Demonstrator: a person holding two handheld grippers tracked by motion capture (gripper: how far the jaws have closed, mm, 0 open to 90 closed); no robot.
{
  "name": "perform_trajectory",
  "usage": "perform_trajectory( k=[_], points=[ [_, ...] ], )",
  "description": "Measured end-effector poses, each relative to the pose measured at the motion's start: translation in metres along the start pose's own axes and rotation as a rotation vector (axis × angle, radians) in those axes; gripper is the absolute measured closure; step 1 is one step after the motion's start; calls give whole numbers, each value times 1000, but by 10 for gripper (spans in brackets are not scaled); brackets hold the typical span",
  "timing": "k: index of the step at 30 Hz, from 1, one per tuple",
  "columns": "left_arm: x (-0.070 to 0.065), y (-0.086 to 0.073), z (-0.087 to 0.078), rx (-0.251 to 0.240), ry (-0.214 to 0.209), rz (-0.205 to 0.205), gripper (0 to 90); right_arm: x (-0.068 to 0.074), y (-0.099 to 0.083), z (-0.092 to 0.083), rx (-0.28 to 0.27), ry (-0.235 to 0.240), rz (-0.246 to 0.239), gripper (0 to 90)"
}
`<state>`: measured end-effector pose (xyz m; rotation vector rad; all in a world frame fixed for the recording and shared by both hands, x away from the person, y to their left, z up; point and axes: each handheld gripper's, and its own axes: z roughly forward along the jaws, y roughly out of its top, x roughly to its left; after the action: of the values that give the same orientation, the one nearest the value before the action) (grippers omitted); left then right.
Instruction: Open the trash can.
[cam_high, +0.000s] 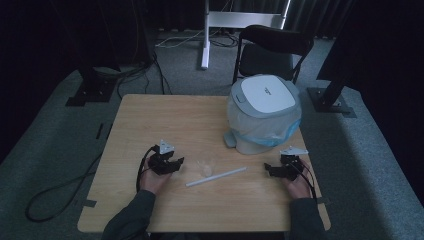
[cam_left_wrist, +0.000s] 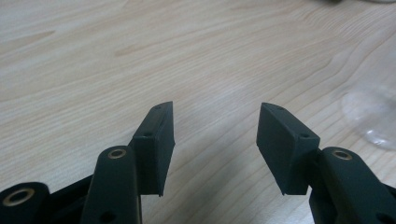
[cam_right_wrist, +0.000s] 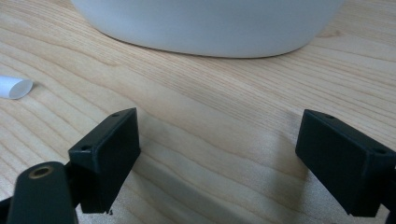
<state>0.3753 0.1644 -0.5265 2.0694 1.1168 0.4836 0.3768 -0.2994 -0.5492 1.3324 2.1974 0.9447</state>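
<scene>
On the wooden table (cam_high: 150, 120), the left gripper (cam_left_wrist: 215, 126) stood open and empty (likely lining up), a clear plastic cup (cam_left_wrist: 373, 116) just right of it; the right gripper (cam_right_wrist: 217, 140) gaped, empty.

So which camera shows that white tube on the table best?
The high view: the whole tube lies between both hand-held grippers. The right gripper view catches just one end at its left edge.
</scene>
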Motion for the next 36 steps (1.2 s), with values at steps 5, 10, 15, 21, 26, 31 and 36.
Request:
perform_trajectory(
  k=[5,10,15,21,26,31,36],
  points=[
    [2,5,-4,-14,-28,-6,468,0,0,0,0,-2,2,127],
    [4,8,-7,-24,-42,-10,469,0,0,0,0,-4,3,127],
    [4,12,-9,-34,-57,-5,468,1,0,0,0,-4,3,127],
    [3,18,-10,-35,-67,11,467,1,0,0,0,-2,1,126],
    [3,24,-12,-45,-72,16,467,1,0,0,0,2,-4,125],
    [3,33,-15,-54,-73,30,467,1,0,0,1,4,-5,121],
    [2,41,-18,-61,-78,42,468,1,0,0,2,4,-5,121]
  ],
)
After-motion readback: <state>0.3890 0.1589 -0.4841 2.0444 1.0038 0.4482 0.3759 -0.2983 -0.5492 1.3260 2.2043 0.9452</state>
